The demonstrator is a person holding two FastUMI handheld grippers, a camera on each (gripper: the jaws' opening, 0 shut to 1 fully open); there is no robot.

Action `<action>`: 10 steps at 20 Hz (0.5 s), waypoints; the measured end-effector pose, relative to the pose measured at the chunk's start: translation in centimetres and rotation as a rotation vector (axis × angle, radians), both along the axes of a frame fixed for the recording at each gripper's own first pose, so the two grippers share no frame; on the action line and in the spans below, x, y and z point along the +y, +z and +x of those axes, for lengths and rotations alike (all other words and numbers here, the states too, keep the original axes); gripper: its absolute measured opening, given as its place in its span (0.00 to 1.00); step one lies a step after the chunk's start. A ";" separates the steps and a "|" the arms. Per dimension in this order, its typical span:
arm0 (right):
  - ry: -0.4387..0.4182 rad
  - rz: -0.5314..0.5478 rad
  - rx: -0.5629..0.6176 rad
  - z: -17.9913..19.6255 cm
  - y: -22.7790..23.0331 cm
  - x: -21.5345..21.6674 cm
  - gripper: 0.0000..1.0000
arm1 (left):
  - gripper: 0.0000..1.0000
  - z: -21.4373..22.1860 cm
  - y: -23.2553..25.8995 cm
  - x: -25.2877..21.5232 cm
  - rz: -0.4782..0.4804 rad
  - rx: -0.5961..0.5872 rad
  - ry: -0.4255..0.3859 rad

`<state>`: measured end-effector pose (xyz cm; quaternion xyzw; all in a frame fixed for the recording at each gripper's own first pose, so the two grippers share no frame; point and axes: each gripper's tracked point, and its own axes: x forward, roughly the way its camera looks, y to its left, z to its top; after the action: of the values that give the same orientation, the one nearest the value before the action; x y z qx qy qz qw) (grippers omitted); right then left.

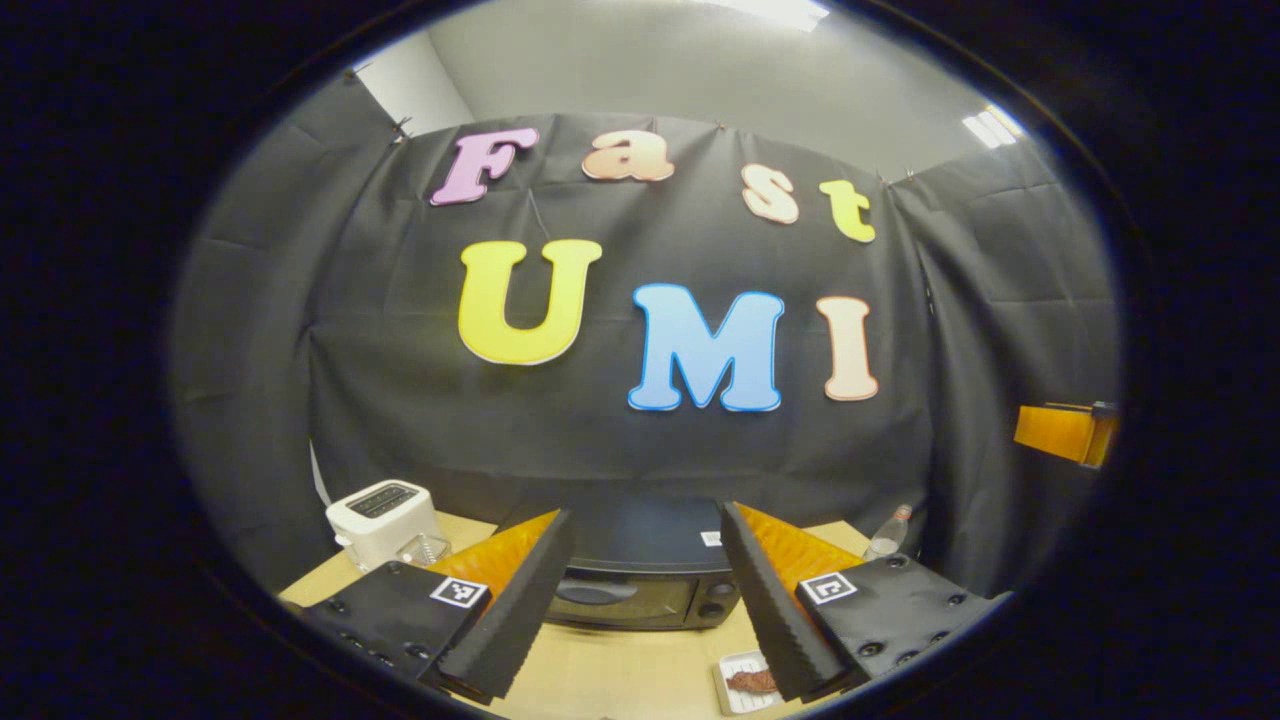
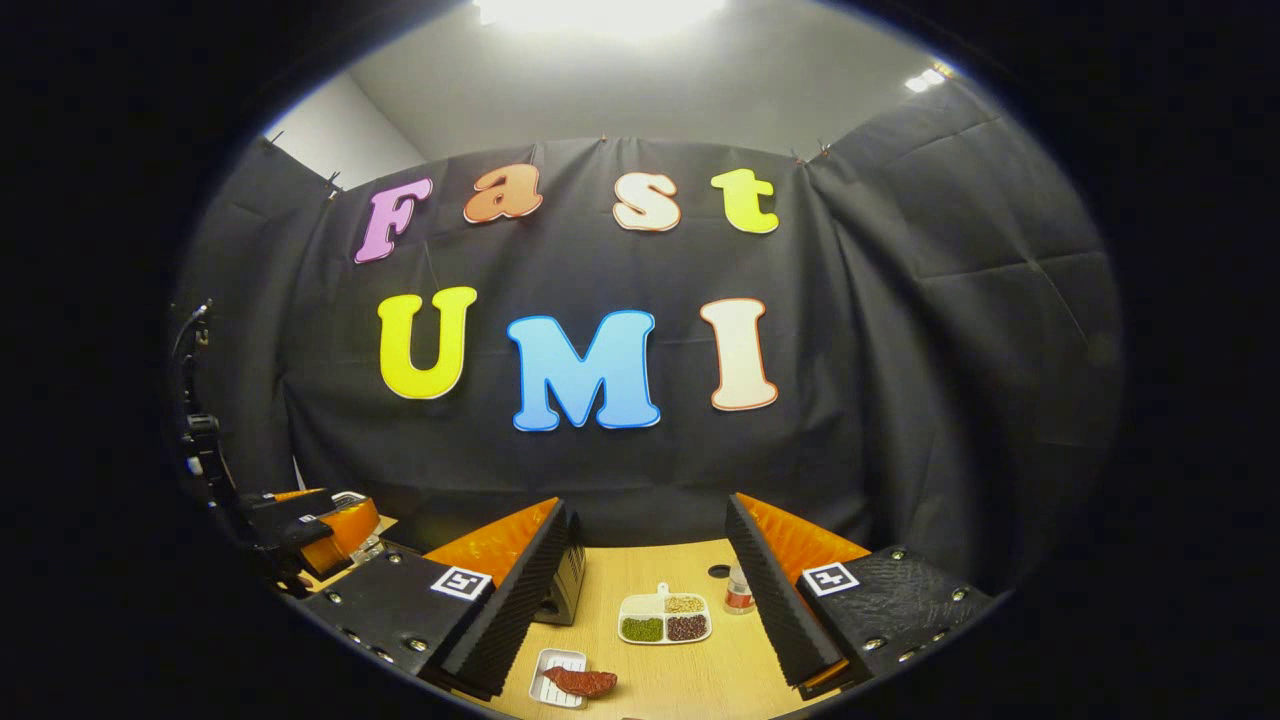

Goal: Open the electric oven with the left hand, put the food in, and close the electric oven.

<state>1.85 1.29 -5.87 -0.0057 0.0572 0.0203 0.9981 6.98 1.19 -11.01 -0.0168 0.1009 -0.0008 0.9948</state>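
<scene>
Currently left gripper (image 1: 648,600) hovering with fingers spread, empty, facing oven (image 1: 640,580) at far table edge, door closed. Right gripper (image 2: 648,600) likewise spread, empty. Food (image 2: 580,682) lying on near tray (image 2: 548,668); judging soft, light: pinch gently mid-body.

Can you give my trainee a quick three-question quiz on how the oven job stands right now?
1. True or false: the electric oven door is shut.
2. Which lies on the small white tray? A) a reddish-brown piece of food B) a loaf of bread C) nothing
3. Fill in: the left gripper and the right gripper both have their fingers ____ and hold nothing.

Key:
1. True; the door looks closed, and the left gripper is still short of it.
2. A.
3. Apart (open).
</scene>
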 end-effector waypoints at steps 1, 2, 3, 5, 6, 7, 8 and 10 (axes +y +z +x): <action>-0.003 -0.001 0.009 0.1 -0.4 -0.1 0.97 | 0.95 0.8 -1.1 0.4 -0.001 0.020 0.002; -0.007 -0.002 0.021 0.3 -1.0 -0.1 0.97 | 0.98 1.7 -2.2 0.9 0.004 0.037 0.004; -0.012 -0.004 0.035 0.5 -1.5 -0.3 0.97 | 0.98 2.7 -3.3 1.5 0.012 0.057 0.006; -0.021 -0.008 0.058 1.0 -2.3 -0.6 0.97 | 0.99 4.4 -5.3 2.1 0.031 0.084 -0.001; -0.024 -0.006 0.065 1.1 -2.6 -0.7 0.97 | 0.98 5.1 -6.2 2.5 0.037 0.094 -0.003; -0.028 -0.004 0.071 1.3 -2.8 -0.9 0.97 | 0.97 5.7 -7.1 2.7 0.039 0.104 -0.007; -0.035 -0.007 0.076 1.4 -3.0 -1.1 0.97 | 0.96 6.4 -7.9 2.7 0.038 0.112 -0.010; -0.048 -0.017 0.080 1.7 -3.3 -1.4 0.97 | 0.96 8.0 -9.9 2.6 0.045 0.135 -0.023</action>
<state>3.59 -0.11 -9.20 -0.0119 0.0976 -0.0037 0.9952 14.96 3.79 -20.90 0.0068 0.1680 -0.0088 0.9857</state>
